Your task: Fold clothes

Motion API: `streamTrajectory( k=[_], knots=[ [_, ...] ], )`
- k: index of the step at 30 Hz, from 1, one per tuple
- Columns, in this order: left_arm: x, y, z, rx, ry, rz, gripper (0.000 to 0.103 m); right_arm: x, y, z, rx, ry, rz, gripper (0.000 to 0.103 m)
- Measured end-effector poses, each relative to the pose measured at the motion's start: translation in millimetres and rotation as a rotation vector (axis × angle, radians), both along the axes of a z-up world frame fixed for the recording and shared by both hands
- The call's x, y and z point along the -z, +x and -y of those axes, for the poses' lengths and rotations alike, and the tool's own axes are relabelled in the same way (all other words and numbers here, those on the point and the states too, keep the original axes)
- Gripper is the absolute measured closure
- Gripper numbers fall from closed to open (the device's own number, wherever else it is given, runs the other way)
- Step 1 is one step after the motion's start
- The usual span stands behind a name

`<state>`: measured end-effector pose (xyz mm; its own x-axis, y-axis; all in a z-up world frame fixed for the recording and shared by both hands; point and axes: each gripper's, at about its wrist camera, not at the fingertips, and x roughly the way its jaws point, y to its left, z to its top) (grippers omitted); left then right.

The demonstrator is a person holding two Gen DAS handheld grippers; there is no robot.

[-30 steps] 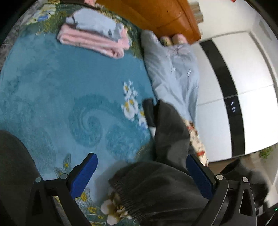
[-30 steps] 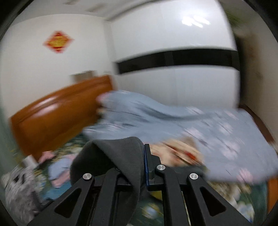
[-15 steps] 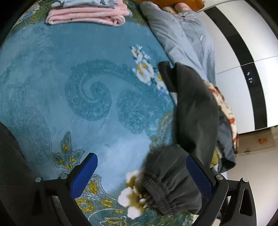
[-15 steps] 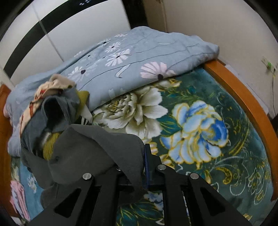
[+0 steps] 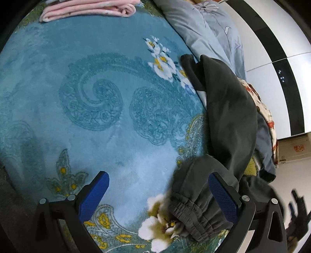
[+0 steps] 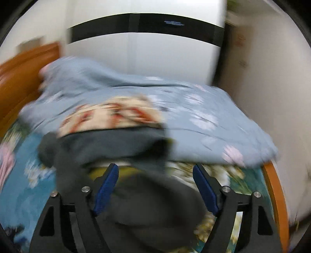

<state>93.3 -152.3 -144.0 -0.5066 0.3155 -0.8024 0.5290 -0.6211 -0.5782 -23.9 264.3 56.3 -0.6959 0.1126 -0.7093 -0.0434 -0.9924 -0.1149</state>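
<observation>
Dark grey trousers (image 5: 229, 120) lie stretched along the right side of the teal patterned blanket (image 5: 87, 101), their elastic cuff (image 5: 194, 212) bunched near the bottom. My left gripper (image 5: 158, 196) hovers above the blanket, open, the cuff just inside its right finger (image 5: 223, 198). In the blurred right wrist view my right gripper (image 6: 155, 186) is open above the dark grey cloth (image 6: 147, 210), with nothing pinched between its blue pads.
A folded pink garment (image 5: 87, 9) lies at the blanket's far edge. A light blue floral quilt (image 6: 194, 116) and a cream and red patterned garment (image 6: 112, 114) lie piled beyond the trousers. The wooden bed frame (image 6: 274, 190) runs on the right, the white wardrobe (image 6: 147, 52) behind.
My right gripper has opened and let go of the grey trousers, and its view has swung up towards the wardrobe. The left gripper stays open, the cuff lying slightly nearer.
</observation>
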Motion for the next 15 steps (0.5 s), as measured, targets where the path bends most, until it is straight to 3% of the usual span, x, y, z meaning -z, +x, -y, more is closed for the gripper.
streamTrajectory(
  k=[3, 7, 9, 12, 15],
  knots=[
    [6, -7, -1, 0.015, -0.003, -0.002, 0.0, -1, -18, 55, -0.147, 0.04, -0.005, 0.023],
    [14, -16, 0, 0.031, -0.004, 0.001, 0.0, 38, -59, 141, -0.312, 0.022, 0.115, 0.023],
    [11, -18, 2, 0.027, -0.047, -0.01, 0.0, 59, -80, 185, -0.392, 0.011, 0.179, 0.023],
    [4, -18, 12, -0.001, -0.138, -0.036, 0.0, 100, -113, 249, -0.456, 0.08, 0.252, 0.023],
    [1, -18, 28, -0.045, -0.195, -0.054, 0.0, 122, -136, 294, -0.486, 0.192, 0.247, 0.023]
  ],
)
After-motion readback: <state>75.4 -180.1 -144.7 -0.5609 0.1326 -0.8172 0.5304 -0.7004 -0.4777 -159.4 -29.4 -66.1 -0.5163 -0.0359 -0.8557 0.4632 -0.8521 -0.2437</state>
